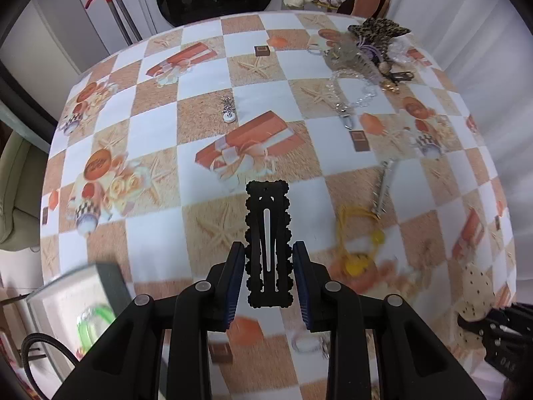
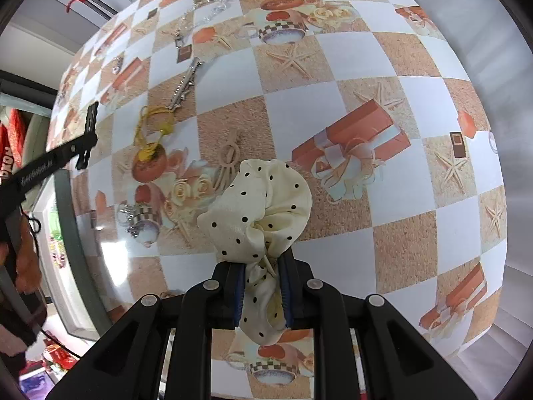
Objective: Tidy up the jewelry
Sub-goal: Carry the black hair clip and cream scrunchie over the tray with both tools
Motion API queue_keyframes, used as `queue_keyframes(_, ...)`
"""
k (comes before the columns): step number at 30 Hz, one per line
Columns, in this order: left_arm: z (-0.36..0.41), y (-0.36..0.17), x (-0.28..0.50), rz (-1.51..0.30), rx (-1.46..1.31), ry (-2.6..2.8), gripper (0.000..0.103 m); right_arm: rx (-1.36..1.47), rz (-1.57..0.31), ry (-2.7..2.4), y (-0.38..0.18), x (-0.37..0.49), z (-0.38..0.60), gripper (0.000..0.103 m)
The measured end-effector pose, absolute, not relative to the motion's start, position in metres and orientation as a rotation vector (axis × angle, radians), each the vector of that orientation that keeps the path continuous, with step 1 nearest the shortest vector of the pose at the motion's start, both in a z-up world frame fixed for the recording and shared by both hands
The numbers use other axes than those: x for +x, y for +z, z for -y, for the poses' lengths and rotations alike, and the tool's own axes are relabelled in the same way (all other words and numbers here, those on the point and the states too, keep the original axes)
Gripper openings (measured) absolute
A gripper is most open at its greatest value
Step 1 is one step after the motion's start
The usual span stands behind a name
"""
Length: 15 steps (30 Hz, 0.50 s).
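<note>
Left wrist view has the left gripper (image 1: 269,278) clamped on the black clip (image 1: 268,243) and the right gripper (image 2: 263,288) pinching the scrunchie (image 2: 258,200), both clear of the table (image 1: 206,126), so I'd carry them steady to the box (image 1: 83,296) off its near-left edge, dodging the yellow tie (image 1: 358,250).

Pale lettering runs along the black arm of the left gripper (image 2: 87,133) in the right wrist view; too blurred to read. Red box (image 2: 8,146) at left edge: large white letters, partly cut off, unreadable. Orange printed ovals (image 1: 97,165) on the checkered tablecloth carry script, illegible.
</note>
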<state>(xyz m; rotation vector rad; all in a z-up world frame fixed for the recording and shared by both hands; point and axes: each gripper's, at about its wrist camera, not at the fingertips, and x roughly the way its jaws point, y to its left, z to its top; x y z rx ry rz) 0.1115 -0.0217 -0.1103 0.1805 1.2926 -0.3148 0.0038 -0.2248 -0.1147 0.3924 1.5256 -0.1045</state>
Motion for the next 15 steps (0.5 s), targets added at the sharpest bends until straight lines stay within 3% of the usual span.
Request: queue_keyframes(15,-0.027,-0.075,0.058,-1.267,0.082,-0.284,0.034,0.386,-1.511,-0.058,-0.088,-0.011,0.216,0.020)
